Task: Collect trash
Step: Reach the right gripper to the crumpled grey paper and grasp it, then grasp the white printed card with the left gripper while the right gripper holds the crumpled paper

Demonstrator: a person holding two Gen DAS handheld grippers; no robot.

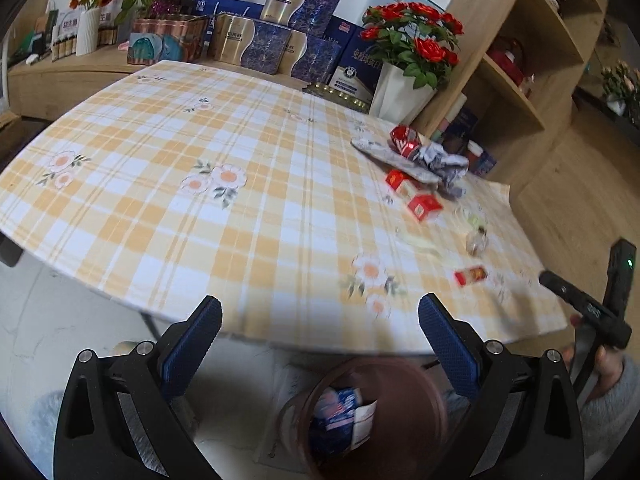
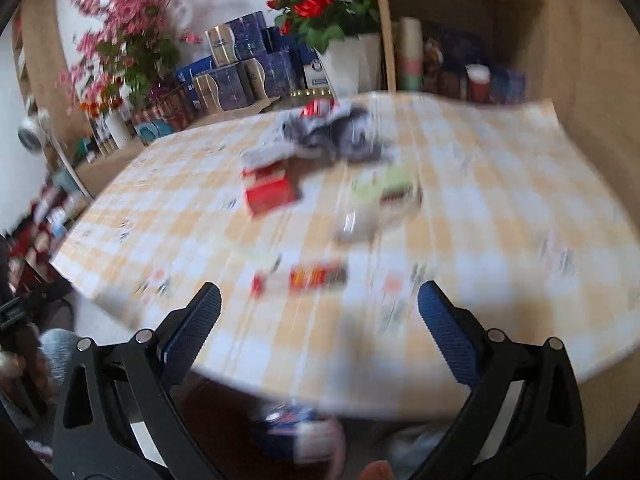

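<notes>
Room: wooden shelf (image 1: 520, 80) at the far right; boxes (image 1: 256, 40) and red roses (image 1: 416, 40) are seen behind the table.
Table: covered by a yellow check cloth (image 1: 200, 208).
Trash: gathered on the right part of the cloth; grey crumpled paper (image 1: 404, 160) with a red can (image 1: 405, 141) on it at the far end, red cartons (image 1: 424, 206) just nearer, a flat red wrapper (image 1: 471, 275) near the front edge.
Bin: brown bin (image 1: 400, 384) is placed on the floor below the near table edge; blue and white wrappers (image 1: 340, 404) are seen inside.
Left gripper (image 1: 320, 336): released, fingers spread wide, nothing held; hangs above the bin.
Right gripper (image 2: 319, 328): released, fingers apart, nothing held; over the near table edge, view blurred.
</notes>
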